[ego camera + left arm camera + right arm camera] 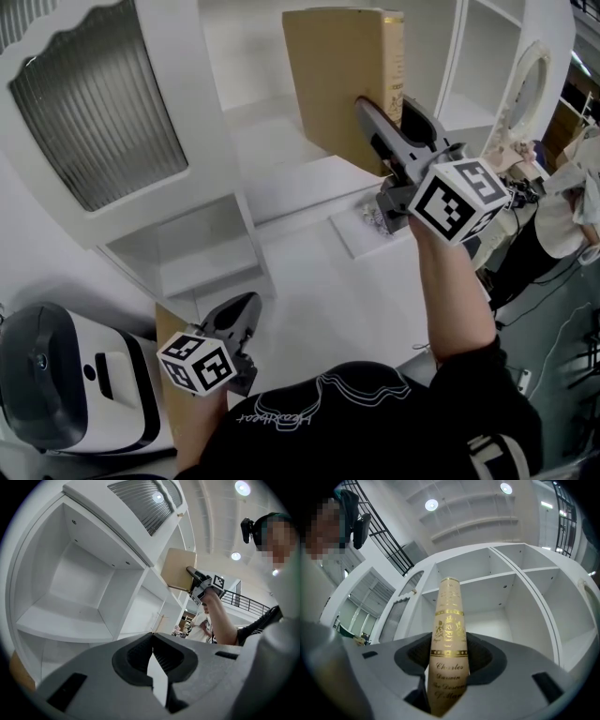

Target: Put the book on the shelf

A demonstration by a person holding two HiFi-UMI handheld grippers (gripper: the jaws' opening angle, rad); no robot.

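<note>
The right gripper point(450, 648) is clamped on the book point(449, 616). Its jaws press the two covers low down, the gold-lettered spine faces back along the jaws, and the book stands upright above them. In the head view the book is lifted in the air in front of the white shelf point(281, 155) and rests on no board. The left gripper view shows the same, with the book hanging just off the shelf's front edge. In the right gripper view an open, empty compartment lies straight beyond the spine, so the book seems lined up with that one, though I cannot tell how near its far edge is to the opening. The left gripper point(236, 319) hangs low near the person's body, well apart from the book, its jaws closed together on nothing. As I judge it, the pick-up and lift are done. What is left is to carry the book into a compartment, set its bottom edge on the board, let go and draw the gripper out. The grip sits low on the book, so it may tip as it is set down.
</note>
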